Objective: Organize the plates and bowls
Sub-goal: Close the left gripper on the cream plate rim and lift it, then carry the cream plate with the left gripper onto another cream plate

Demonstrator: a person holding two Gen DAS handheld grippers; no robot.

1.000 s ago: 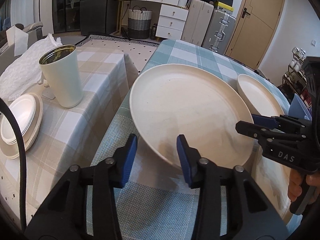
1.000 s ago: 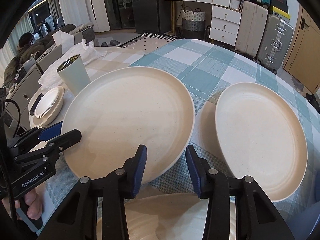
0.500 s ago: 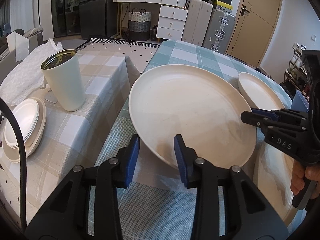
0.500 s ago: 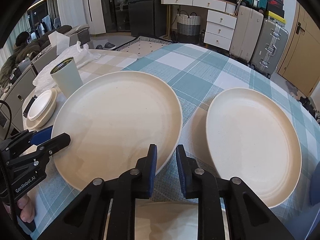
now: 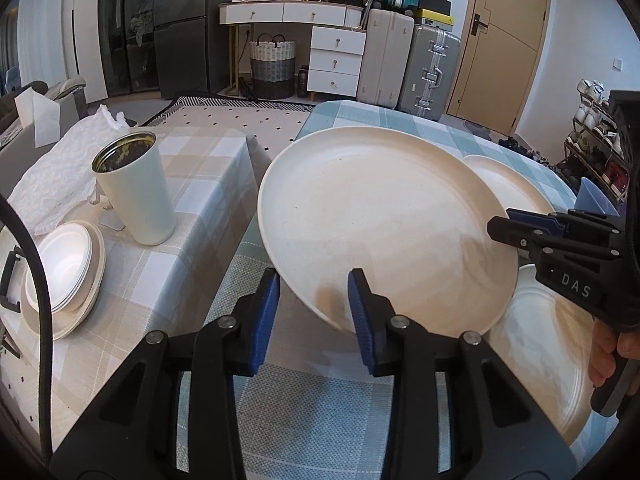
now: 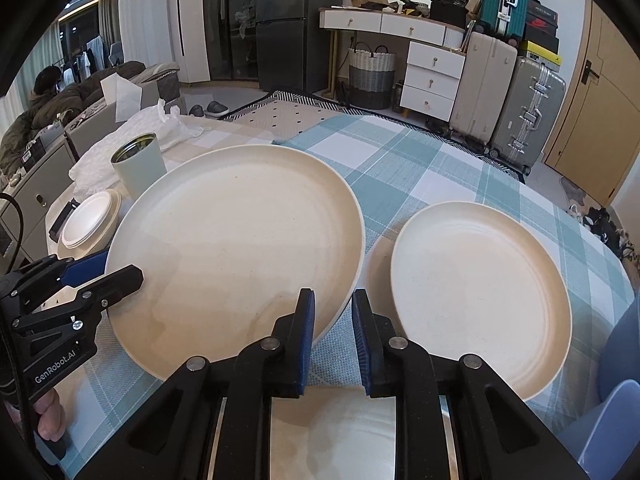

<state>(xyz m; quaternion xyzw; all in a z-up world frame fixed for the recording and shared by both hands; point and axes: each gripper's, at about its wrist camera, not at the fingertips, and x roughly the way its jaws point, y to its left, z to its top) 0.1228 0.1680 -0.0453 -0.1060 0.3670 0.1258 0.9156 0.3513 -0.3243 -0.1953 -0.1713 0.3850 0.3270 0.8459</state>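
The left gripper (image 5: 314,312) and the right gripper (image 6: 333,336) each pinch an edge of the big round cream plate (image 6: 236,248). The plate is tilted above the blue checked tablecloth (image 6: 420,168), beside a second cream plate (image 6: 480,296) lying flat.

The table (image 6: 460,168) under a blue-and-white checked cloth carries a cream plate (image 6: 480,296), lying flat just to the right of the right gripper's fingers; a second cream plate (image 5: 544,360) lies directly beneath that gripper, partly hidden by it; to the left of the left gripper a lower surface (image 5: 200,184) under a beige checked cloth bears a pale tumbler (image 5: 134,188), standing upright; nearer lies a stack of white bowls (image 5: 64,272) on a plate; behind the tumbler, crumpled white plastic (image 5: 52,176).
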